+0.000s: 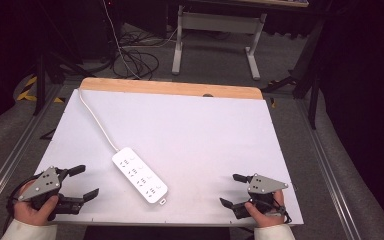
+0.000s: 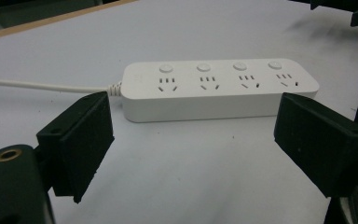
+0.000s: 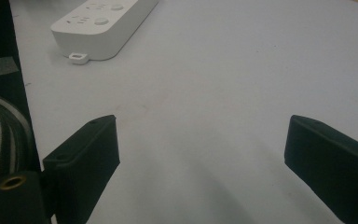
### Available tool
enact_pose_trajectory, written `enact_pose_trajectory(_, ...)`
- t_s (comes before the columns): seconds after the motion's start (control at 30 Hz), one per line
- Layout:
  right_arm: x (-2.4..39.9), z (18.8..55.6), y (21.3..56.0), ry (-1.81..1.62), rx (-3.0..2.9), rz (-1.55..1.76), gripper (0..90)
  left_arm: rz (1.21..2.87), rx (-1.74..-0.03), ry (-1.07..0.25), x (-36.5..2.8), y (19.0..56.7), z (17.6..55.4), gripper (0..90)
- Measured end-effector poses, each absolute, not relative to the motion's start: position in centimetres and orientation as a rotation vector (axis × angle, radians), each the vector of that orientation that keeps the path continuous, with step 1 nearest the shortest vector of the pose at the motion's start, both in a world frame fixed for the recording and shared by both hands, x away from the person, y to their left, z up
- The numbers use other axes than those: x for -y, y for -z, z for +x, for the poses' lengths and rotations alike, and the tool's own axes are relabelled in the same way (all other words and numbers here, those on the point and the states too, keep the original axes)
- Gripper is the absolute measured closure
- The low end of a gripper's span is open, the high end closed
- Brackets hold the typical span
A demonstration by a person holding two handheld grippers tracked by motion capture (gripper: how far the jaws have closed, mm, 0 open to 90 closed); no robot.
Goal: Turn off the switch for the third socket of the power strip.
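Note:
A white power strip (image 1: pixel 139 175) lies diagonally on the white table top, its cord (image 1: pixel 96 120) running off to the far left corner. In the left gripper view the power strip (image 2: pixel 219 88) lies broadside just beyond the jaws, showing several sockets with round buttons. My left gripper (image 1: pixel 87 181) rests near the front left corner, open, jaws pointing right toward the strip with nothing between them. My right gripper (image 1: pixel 232 189) sits at the front right, open and empty, pointing left. The strip's near end (image 3: pixel 100 25) shows at the upper left of the right gripper view.
The white table (image 1: pixel 195 130) has a wooden strip (image 1: pixel 170 88) along its far edge. Beyond it are a desk frame (image 1: pixel 215 37) and loose cables (image 1: pixel 135 57) on the floor. Metal rails run along both sides of the table.

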State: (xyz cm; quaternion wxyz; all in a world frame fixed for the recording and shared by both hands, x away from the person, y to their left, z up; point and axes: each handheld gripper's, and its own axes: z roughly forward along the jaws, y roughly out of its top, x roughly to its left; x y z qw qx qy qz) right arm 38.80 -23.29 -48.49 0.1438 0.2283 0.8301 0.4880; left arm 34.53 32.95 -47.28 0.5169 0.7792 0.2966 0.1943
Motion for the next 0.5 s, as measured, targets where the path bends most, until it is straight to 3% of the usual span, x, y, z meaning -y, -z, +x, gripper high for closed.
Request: enact_pose_trajectory(0.5,23.3,38.9,48.6,-1.403,-2.393,0.669,10.8,1.857,-0.753,-0.482,-34.0,48.1,34.4,12.3)
